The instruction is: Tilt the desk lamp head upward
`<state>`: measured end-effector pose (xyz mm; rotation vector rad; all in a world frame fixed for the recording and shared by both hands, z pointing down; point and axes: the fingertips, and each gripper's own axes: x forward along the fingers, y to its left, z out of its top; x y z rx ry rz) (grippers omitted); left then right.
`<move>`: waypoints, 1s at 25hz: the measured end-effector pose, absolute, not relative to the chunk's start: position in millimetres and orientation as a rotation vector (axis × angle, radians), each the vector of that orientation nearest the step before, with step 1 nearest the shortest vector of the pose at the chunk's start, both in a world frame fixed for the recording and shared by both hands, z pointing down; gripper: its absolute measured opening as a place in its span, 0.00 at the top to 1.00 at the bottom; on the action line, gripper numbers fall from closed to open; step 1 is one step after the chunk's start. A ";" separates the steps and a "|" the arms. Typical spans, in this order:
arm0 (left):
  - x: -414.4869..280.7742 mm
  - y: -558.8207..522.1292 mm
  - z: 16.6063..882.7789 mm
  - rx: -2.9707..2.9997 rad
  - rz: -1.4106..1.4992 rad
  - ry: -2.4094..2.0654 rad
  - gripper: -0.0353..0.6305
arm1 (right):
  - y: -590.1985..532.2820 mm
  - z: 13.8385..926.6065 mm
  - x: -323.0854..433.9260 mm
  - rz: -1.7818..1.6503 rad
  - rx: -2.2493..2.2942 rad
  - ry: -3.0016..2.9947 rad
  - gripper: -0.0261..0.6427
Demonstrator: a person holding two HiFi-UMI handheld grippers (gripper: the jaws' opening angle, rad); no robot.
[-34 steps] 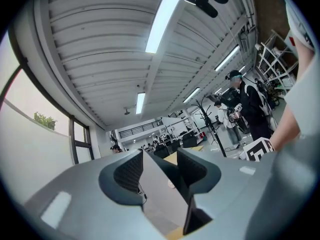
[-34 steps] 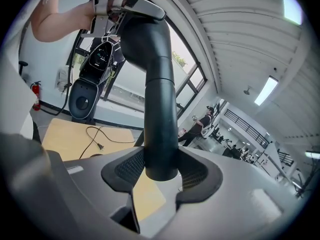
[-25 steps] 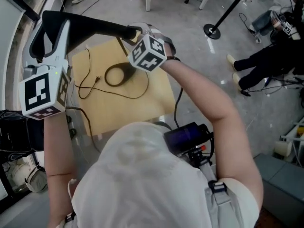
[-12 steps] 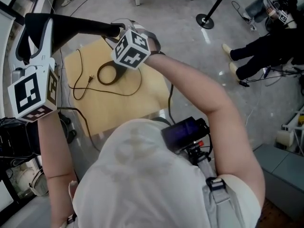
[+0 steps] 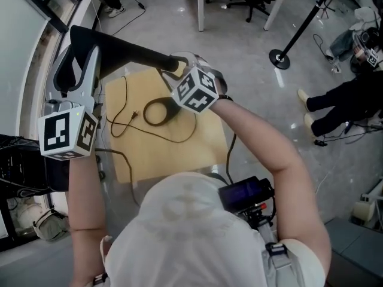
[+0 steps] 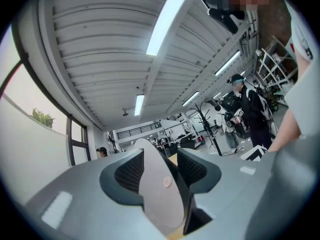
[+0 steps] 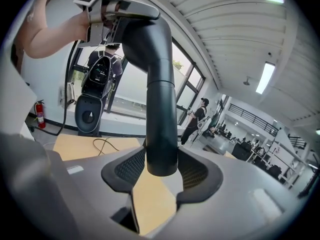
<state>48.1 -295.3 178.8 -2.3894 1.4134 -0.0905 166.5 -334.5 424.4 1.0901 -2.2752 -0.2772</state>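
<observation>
2 clamps: left gripper pinches the lamp head; right gripper squeezes the lamp arm running leftward to it.

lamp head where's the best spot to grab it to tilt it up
Take the lamp head near its free end, coming in from the tip, pads on its two broad faces: it is a thin flat slab, and that end likely gives most leverage about the bend. The left claw grips it so; the right claw clamps the lamp arm.
</observation>
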 end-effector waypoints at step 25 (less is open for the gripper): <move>-18.5 -135.8 445.1 -2.958 -0.098 1.606 0.94 | -138.8 480.6 201.4 0.240 0.907 -2.845 0.94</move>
